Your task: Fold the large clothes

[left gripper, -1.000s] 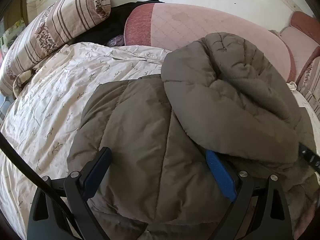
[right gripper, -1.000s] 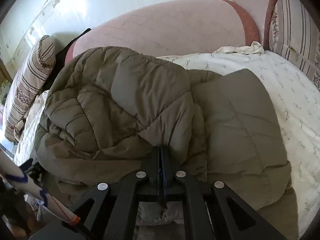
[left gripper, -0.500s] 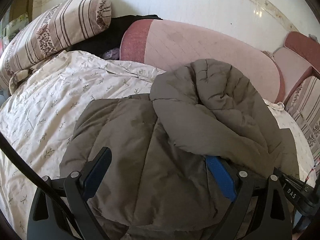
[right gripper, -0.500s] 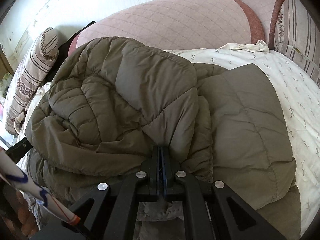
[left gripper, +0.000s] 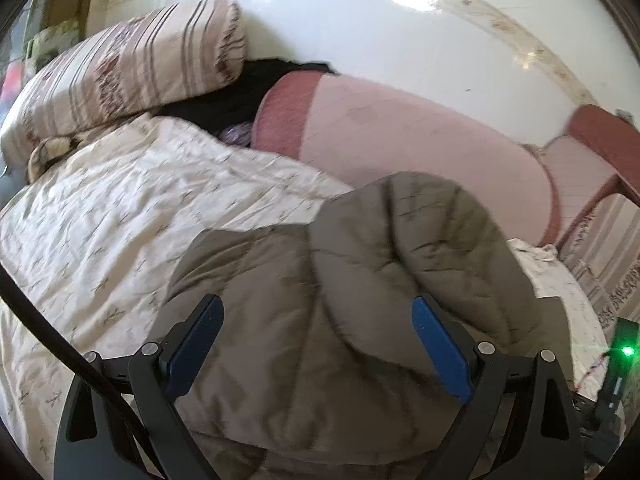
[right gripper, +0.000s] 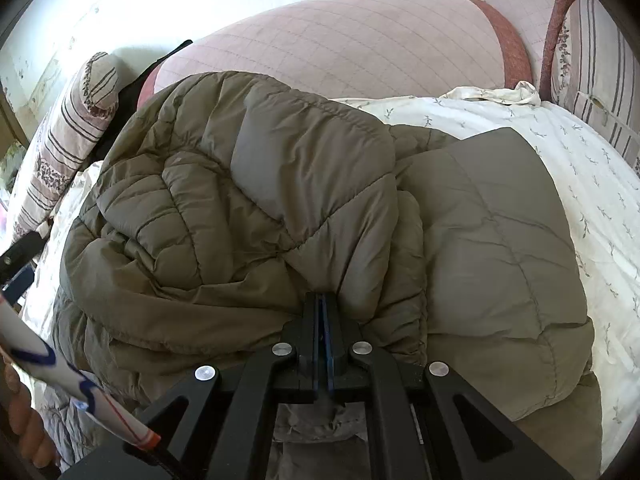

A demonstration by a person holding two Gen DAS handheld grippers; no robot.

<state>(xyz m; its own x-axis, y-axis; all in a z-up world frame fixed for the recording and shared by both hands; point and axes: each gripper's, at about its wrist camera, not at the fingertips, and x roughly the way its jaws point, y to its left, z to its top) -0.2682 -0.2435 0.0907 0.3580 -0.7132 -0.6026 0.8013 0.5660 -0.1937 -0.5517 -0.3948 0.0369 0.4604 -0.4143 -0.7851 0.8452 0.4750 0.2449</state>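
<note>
Right wrist view: my right gripper [right gripper: 322,312] pinches the puffer jacket's [right gripper: 280,184] near hem; left gripper [left gripper: 316,344], wide, empty, hovers left.

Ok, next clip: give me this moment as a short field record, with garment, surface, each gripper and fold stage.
garment: olive quilted jacket, bunched, one part doubled over the rest
surface: floral bedsheet, pink headboard behind
left gripper: open, jaws wide over the jacket, gripping nothing
right gripper: shut, pinching jacket fabric at the near edge
fold stage: partway, not flat or squared
</note>
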